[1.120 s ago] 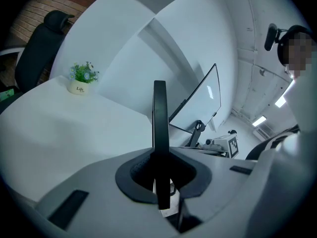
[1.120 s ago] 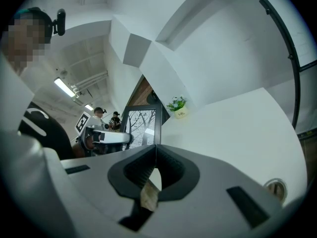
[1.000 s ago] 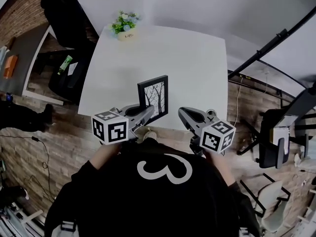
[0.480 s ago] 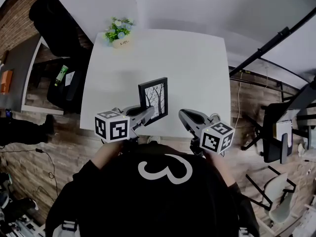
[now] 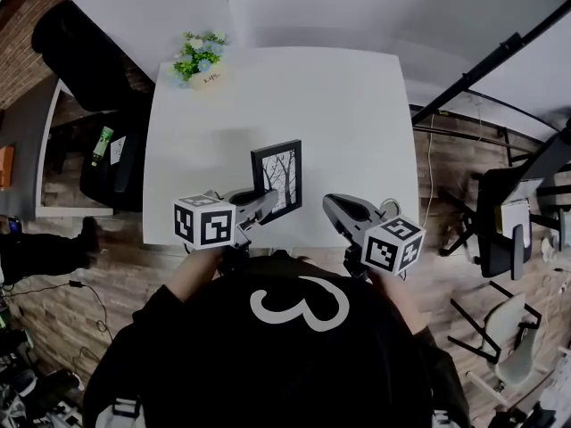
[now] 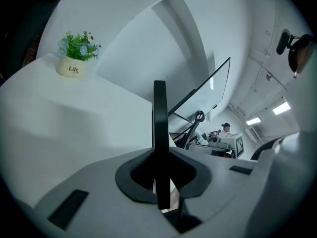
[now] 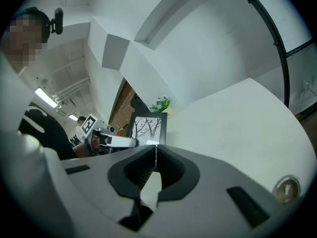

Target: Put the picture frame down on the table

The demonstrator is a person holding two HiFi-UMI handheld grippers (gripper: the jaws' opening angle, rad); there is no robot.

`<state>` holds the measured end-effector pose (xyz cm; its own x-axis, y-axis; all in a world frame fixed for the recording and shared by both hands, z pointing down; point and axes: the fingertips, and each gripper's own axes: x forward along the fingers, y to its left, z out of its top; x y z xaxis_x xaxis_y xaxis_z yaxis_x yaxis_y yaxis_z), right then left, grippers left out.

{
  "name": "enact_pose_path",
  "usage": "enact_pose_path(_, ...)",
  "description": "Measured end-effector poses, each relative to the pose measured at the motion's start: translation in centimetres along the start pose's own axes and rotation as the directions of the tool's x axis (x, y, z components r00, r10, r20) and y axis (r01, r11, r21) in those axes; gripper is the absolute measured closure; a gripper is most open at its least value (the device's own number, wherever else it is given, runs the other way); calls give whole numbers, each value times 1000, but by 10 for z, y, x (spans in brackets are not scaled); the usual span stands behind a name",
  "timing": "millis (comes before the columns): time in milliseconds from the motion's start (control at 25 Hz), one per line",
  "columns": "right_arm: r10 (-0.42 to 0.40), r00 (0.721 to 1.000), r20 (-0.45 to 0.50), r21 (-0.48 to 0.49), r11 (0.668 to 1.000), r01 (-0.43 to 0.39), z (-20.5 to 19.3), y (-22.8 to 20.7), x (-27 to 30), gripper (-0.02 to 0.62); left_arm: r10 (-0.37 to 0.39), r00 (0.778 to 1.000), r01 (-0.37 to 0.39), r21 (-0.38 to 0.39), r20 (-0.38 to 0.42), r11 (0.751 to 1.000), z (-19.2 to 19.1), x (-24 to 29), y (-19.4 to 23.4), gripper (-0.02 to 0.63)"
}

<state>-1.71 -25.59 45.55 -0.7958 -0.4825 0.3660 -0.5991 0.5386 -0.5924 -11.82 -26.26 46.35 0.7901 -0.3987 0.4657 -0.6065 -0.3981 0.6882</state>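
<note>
Right gripper (image 5: 328,201): jaws pressed together tip to tip, nothing between them; it hangs at the table's near edge, just right of the frame. Left gripper (image 5: 266,205): jaws set narrow, clamped on the left edge of the picture frame (image 5: 277,178), which shows edge-on between the pads in the left gripper view. The frame stands upright over the near part of the white table (image 5: 357,114); contact of its lower edge with the top cannot be confirmed. A small flower pot (image 5: 198,61) sits at the far left corner.
</note>
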Motion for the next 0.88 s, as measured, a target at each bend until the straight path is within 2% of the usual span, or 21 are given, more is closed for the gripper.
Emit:
enact_pose_path(360,-21,1000,-11,38,999,22,-9,-6,6,571,-22,998,19,-48,-63,999,-7,13,18,557)
enact_pose_path(880,-47,999,-11,74,996,48,-12,-18,11,571,-17,990,4,-94,-138,996,-24,26,43,557)
